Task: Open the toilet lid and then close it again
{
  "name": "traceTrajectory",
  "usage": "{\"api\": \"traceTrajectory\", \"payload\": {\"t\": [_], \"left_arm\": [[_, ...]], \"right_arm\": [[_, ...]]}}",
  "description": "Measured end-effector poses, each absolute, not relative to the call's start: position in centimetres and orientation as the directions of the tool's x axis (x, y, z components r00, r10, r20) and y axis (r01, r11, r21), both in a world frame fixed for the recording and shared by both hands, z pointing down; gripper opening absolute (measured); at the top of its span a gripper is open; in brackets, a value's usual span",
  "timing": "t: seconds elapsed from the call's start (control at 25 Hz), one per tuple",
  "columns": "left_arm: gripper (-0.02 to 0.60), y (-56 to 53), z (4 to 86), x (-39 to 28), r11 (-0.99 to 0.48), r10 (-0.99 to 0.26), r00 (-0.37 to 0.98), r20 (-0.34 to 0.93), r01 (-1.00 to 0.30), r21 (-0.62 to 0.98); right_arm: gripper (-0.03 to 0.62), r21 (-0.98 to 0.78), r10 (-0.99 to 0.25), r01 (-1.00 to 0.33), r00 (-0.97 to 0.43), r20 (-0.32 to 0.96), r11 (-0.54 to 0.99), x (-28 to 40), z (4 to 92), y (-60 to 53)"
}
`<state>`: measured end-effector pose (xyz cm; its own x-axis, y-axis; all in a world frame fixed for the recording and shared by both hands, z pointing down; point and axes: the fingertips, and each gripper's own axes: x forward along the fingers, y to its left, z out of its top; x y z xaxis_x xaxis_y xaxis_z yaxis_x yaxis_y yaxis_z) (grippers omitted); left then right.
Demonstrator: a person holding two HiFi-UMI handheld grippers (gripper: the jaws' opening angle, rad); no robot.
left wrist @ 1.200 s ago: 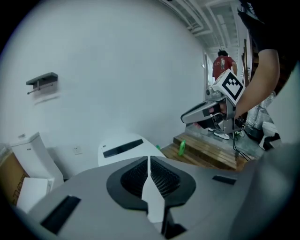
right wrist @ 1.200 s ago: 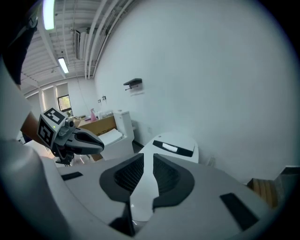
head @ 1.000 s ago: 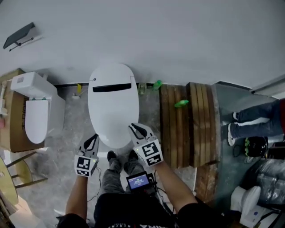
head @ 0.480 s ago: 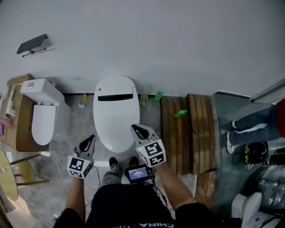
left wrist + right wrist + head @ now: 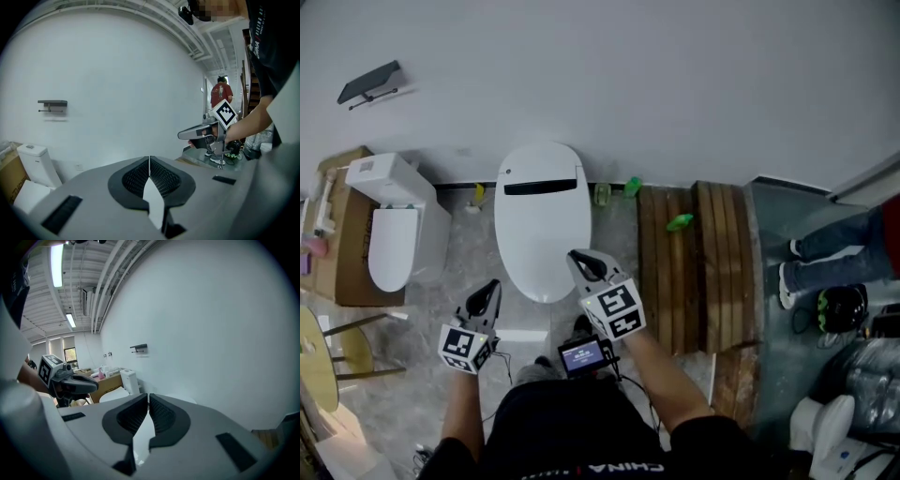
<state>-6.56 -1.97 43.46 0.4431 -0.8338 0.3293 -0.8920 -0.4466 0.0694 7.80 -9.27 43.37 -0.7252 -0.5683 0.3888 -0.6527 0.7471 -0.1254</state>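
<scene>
Left gripper (image 5: 489,291) and right gripper (image 5: 579,262) both closed, empty; toilet lid (image 5: 542,220) just ahead looks stiff, light, slick plastic, so I'd hook under its near front lip.

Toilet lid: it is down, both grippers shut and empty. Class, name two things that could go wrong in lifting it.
1. The toilet lid looks smooth and rounded. Shut jaws can only push, so the left gripper or right gripper may slip off its edge.
2. Lifted from one side, it could drop back hard.
</scene>
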Motion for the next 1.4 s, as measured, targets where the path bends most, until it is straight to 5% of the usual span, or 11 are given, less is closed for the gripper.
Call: {"api": "traceTrajectory", "payload": {"t": [0.84,1.4], "left_arm": [[0.015,20.8,40.3,-10.3,-0.581,-0.783,0.572,0.246,-0.813,0.039],[0.015,23.2,39.4,-4.9,-0.578,-0.792,0.572,0.211,-0.815,0.038]], "right_arm": [[0.023,-0.063,-0.673,-0.738,-0.643,0.366,0.672,3.0,40.9,13.7],[0.014,-0.051,-0.693,-0.749,-0.635,0.34,0.661,7.6,38.6,17.7]]}}
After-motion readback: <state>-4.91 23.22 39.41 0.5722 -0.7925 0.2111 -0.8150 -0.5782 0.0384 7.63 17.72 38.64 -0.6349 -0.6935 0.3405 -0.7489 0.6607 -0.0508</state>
